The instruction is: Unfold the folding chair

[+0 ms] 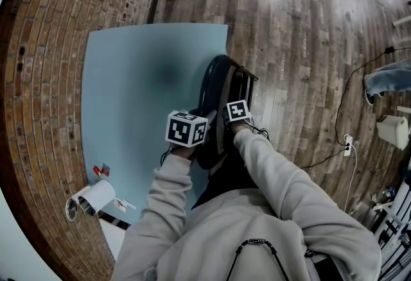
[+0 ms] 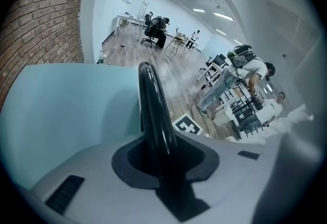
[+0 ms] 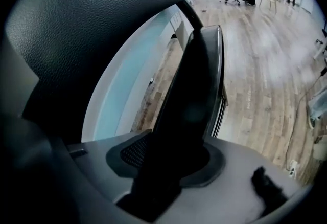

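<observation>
Status: the folding chair [image 1: 221, 84] is folded flat and stands upright on its edge on the wooden floor [image 1: 308, 29], just in front of the blue panel [image 1: 135, 81] by the brick wall [image 1: 58, 49]. You're at the grip step; no unfolding has happened yet.

Left gripper [image 2: 159, 164]: jaws nearly together, pinched on the thin glossy rim [image 2: 150, 110] at the chair's top. The rim runs straight through the throat and the grip looks solid.

Right gripper [image 3: 171, 166]: jaws about half open and closed on the thicker black panel [image 3: 191, 95], the one with the metal frame edge beside it. The panel fills the gap (I read that as clamped, though the pad contact itself is dark in that view).

Both grippers point steeply down onto the top edge, side by side and near each other in the head view.

Next move, my read: you have one leaf in each claw, so pull them apart. Hold the left rim steady near the panel and swing the right leaf out toward the open floor, letting the hinge set the arc.

Watch-outs:
- The rim is glossy, so it may slip under a side load.
- The chair's feet can skate on the wood.
- Keep the pull low and slow until the legs spread.
</observation>
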Available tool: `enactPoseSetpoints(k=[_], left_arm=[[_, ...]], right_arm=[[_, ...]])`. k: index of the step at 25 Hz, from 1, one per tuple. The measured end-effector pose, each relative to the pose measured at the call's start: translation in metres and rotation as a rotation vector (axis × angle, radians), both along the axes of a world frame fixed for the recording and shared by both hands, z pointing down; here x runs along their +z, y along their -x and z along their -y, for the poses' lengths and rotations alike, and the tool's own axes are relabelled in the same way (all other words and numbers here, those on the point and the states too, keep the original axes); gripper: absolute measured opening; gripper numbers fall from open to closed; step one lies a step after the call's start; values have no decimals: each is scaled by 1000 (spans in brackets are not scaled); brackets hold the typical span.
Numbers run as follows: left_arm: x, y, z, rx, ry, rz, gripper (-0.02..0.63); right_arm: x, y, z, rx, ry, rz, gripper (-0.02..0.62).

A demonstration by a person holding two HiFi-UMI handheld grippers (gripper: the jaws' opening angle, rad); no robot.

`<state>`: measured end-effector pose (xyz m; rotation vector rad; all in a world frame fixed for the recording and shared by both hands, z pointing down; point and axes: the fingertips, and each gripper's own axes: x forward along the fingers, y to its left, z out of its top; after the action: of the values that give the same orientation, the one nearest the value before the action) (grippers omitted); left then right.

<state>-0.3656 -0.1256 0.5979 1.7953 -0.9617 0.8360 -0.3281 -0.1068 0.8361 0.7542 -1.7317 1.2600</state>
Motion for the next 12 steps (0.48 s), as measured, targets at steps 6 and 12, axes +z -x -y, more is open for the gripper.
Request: enactPoseSetpoints(k=[6, 12], left_arm=[[-10, -40, -6, -2, 9, -33, 107], [-25, -95, -17, 29, 27, -62, 127]], right_arm=[[-7, -35, -8, 15, 43, 10, 160], [-26, -78, -22, 69, 117, 70, 149]])
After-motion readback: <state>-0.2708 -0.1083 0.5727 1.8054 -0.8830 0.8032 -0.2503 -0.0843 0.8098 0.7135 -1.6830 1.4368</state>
